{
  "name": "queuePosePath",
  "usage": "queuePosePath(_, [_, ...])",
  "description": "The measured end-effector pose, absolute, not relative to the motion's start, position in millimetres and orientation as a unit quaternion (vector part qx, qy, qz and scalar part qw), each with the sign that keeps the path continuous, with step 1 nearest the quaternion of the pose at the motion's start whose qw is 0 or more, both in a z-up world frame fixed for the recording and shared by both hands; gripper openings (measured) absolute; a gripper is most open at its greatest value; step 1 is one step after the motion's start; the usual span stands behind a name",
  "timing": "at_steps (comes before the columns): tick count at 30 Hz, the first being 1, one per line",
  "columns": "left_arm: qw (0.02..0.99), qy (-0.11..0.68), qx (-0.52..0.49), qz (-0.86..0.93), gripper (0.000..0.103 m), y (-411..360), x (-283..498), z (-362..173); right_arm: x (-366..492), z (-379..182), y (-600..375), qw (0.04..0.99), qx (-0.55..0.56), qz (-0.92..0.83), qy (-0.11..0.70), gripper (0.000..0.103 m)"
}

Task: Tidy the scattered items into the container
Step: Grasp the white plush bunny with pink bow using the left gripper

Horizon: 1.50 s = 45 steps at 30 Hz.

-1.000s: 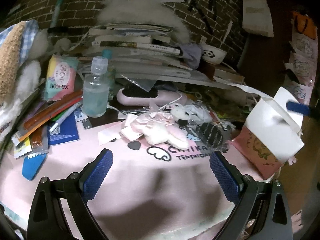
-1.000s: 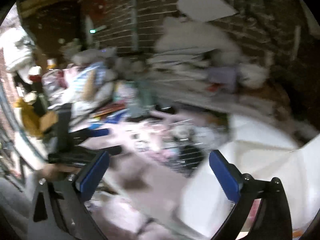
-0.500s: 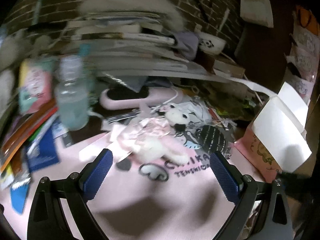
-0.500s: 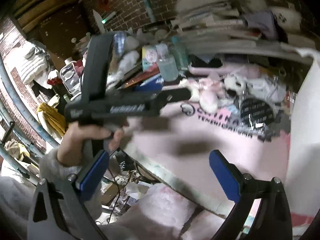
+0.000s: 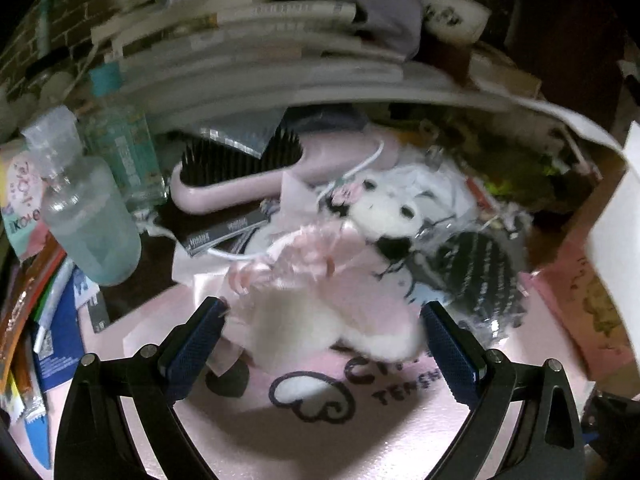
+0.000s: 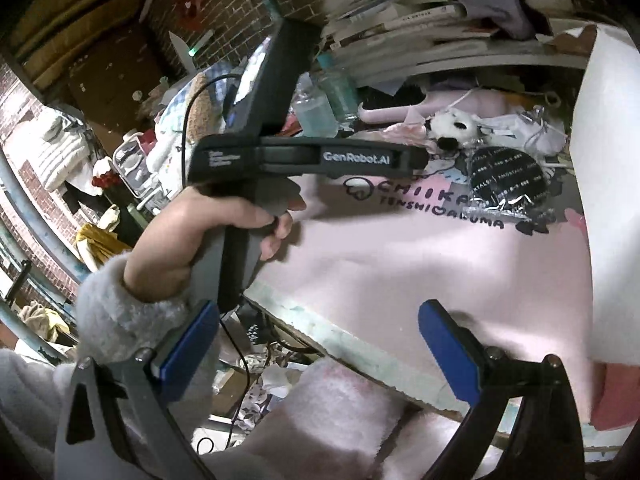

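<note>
In the left wrist view my left gripper (image 5: 322, 348) is open just above the pink mat (image 5: 248, 432). A pink-and-white plush toy with ribbons (image 5: 320, 304) lies between and just beyond its fingertips. A white plush head with black eyes (image 5: 388, 212) sits behind it. The white paper bag (image 5: 616, 220) stands at the right edge. My right gripper (image 6: 318, 354) is open and empty over the table's front edge, left of the white paper bag (image 6: 608, 160). Its view shows a hand (image 6: 224, 232) holding the left tool's black body (image 6: 304, 156), the far plush (image 6: 452, 126) and the mat (image 6: 400, 264).
A clear bottle (image 5: 88, 220) and a teal bottle (image 5: 124, 152) stand at the left, with pens and packets (image 5: 36, 312) beside them. A pink hairbrush (image 5: 240, 176) lies behind the plush. A black round packet (image 5: 476, 272) lies to its right. Stacked books (image 5: 260, 32) fill the back.
My left gripper has moved forward and down until the plush toy lies between its fingertips. My right gripper has swung away from the white bag to the table's front edge.
</note>
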<state>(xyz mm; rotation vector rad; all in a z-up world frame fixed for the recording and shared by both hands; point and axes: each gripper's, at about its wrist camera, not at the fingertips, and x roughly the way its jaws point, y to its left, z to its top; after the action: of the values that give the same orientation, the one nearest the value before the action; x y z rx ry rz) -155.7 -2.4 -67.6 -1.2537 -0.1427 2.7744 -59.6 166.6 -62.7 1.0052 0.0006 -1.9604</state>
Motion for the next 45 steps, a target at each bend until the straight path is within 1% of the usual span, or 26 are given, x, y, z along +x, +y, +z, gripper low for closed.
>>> queuePosePath(5, [0.036,-0.019,-0.419,0.907,0.096,5.8,-157.2,-70.0,-61.6,-63.7,167.7,0.455,0.408,-0.791,-0.008,0.100])
queuePosePath(7, [0.032,-0.014,-0.418,0.908,0.090,7.3,-156.9,-70.0,-61.8,-64.5,168.0,0.456,0.409,-0.791,-0.009,0.100])
queuePosePath(8, [0.029,-0.012,-0.416,0.909,0.083,7.2,-156.5,-69.2,-62.2,-65.2,168.4,0.455,0.410,-0.790,-0.010,0.100])
queuePosePath(9, [0.028,-0.011,-0.415,0.910,0.080,6.4,-155.8,-68.6,-62.6,-66.1,169.1,0.455,0.411,-0.790,-0.012,0.100])
queuePosePath(10, [0.027,-0.007,-0.415,0.910,0.079,6.6,-155.3,-68.5,-63.2,-66.8,169.9,0.455,0.412,-0.790,-0.014,0.100])
queuePosePath(11, [0.025,-0.003,-0.414,0.910,0.075,8.3,-156.1,-67.7,-63.7,-67.6,170.6,0.455,0.413,-0.789,-0.016,0.100])
queuePosePath(12, [0.023,0.000,-0.413,0.910,0.065,8.5,-155.7,-67.1,-64.2,-68.0,171.5,0.454,0.413,-0.789,-0.017,0.100])
queuePosePath(13, [0.020,0.004,-0.411,0.911,0.059,8.7,-154.9,-66.1,-64.4,-68.2,172.3,0.453,0.414,-0.789,-0.019,0.100])
queuePosePath(14, [0.018,0.005,-0.409,0.912,0.039,9.0,-154.4,-65.1,-64.8,-68.2,173.1,0.453,0.414,-0.790,-0.020,0.100])
queuePosePath(15, [0.018,0.003,-0.407,0.913,0.025,8.0,-154.3,-63.9,-64.7,-68.2,173.9,0.452,0.413,-0.790,-0.022,0.100])
queuePosePath(20, [0.022,0.001,-0.411,0.911,0.027,6.9,-153.0,-62.2,-65.9,-68.0,176.1,0.452,0.413,-0.791,-0.023,0.100])
queuePosePath(22, [0.025,-0.001,-0.410,0.912,0.031,7.6,-152.3,-62.0,-66.0,-68.4,176.5,0.452,0.413,-0.790,-0.023,0.100])
queuePosePath(24, [0.027,0.006,-0.408,0.913,0.030,9.0,-152.6,-62.7,-65.7,-68.5,176.8,0.454,0.414,-0.788,-0.024,0.100])
queuePosePath(25, [0.028,0.006,-0.408,0.912,0.028,9.2,-152.2,-61.9,-65.5,-68.6,177.2,0.455,0.415,-0.787,-0.025,0.100])
queuePosePath(26, [0.033,0.004,-0.408,0.912,0.023,10.2,-152.3,-61.3,-64.9,-68.5,177.7,0.456,0.415,-0.787,-0.024,0.100])
queuePosePath(28, [0.043,0.003,-0.407,0.913,0.019,11.2,-150.4,-59.3,-63.8,-67.9,178.7,0.457,0.415,-0.787,-0.024,0.100])
queuePosePath(30, [0.047,0.007,-0.403,0.914,0.013,13.4,-146.4,-57.4,-63.9,-67.6,179.7,0.457,0.416,-0.786,-0.027,0.100])
queuePosePath(33, [0.057,0.011,-0.398,0.915,0.009,19.1,-140.3,-56.3,-64.2,-67.8,180.0,0.458,0.416,-0.785,-0.028,0.100])
queuePosePath(37, [0.078,0.018,-0.402,0.912,0.009,23.3,-124.7,-58.0,-64.0,-67.2,180.1,0.458,0.417,-0.785,-0.026,0.100])
queuePosePath(39, [0.072,0.026,-0.402,0.913,0.010,25.8,-123.4,-61.0,-63.9,-67.1,180.1,0.458,0.417,-0.785,-0.024,0.100])
queuePosePath(40, [0.070,0.028,-0.401,0.913,0.012,25.6,-122.2,-61.5,-63.8,-67.1,179.7,0.458,0.417,-0.784,-0.024,0.100])
queuePosePath(41, [0.071,0.027,-0.403,0.912,0.024,24.7,-120.5,-61.4,-63.8,-67.1,179.5,0.460,0.418,-0.783,-0.025,0.100])
queuePosePath(42, [0.069,0.030,-0.401,0.913,0.043,24.6,-119.1,-60.3,-63.6,-67.5,179.4,0.461,0.419,-0.782,-0.025,0.100])
queuePosePath(43, [0.064,0.038,-0.395,0.916,0.052,26.0,-117.8,-58.8,-63.0,-67.7,178.9,0.462,0.419,-0.782,-0.024,0.100])
queuePosePath(44, [0.058,0.048,-0.390,0.918,0.065,27.7,-116.9,-56.6,-62.5,-67.7,178.6,0.462,0.418,-0.782,-0.022,0.100])
queuePosePath(45, [0.054,0.055,-0.387,0.919,0.067,29.1,-116.8,-54.3,-61.9,-67.4,178.2,0.462,0.418,-0.782,-0.021,0.100])
